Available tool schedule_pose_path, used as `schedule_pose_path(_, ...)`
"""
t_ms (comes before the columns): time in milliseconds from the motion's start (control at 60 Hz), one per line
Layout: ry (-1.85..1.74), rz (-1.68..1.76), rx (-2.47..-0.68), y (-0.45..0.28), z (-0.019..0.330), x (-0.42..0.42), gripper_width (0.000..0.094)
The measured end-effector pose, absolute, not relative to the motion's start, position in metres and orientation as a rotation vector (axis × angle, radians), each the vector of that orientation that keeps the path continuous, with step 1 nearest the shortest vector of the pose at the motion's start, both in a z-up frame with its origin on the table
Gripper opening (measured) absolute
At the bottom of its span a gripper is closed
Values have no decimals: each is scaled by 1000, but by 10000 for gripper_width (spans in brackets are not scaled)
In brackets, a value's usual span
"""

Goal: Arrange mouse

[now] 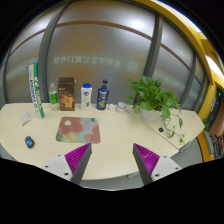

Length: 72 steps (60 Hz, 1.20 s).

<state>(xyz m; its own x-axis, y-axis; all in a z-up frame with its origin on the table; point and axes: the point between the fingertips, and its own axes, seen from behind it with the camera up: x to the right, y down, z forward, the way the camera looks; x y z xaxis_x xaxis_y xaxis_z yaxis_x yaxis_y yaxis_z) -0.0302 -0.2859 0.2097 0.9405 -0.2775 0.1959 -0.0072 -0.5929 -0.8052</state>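
A small dark mouse [29,142] lies on the pale table [115,135], far to the left of my fingers. A mouse mat with a reddish and teal pattern [77,127] lies on the table just beyond my left finger. My gripper [112,160] is open and empty, held above the table's near edge, with its magenta pads [78,156] spread wide. Nothing stands between the fingers.
At the back of the table stand a green bottle [54,95], a brown box [67,93], a white bottle [87,95], a blue bottle [102,95] and a small cup [122,105]. A potted plant [153,98] stands at the right. A small object [27,118] lies at the left.
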Motion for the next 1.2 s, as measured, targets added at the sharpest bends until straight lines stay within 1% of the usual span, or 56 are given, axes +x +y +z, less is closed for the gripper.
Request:
schedule_pose_path(183, 233, -410, -2226, -306, 185, -51, 854)
schedule_pose_path(317, 241, -382, -2256, -320, 154, -102, 856)
schedule_pose_path(400, 227, -343, -2287, -322, 129, -150, 858)
schedule_pose_path(517, 188, -235, -2326, -309, 91, -239, 856)
schedule_pose_path(650, 100, -127, -2335, -272, 56, -335, 852)
schedule_pose_path(767, 19, -91, -2334, -233, 34, -391, 851)
schedule_pose_path(900, -60, -93, -2335, -192, 14, -422, 851)
schedule_pose_path(1033, -134, -130, -2334, -160, -4, -429, 852)
schedule_pose_path(1200, -156, -162, -2312, -125, -5, -422, 853)
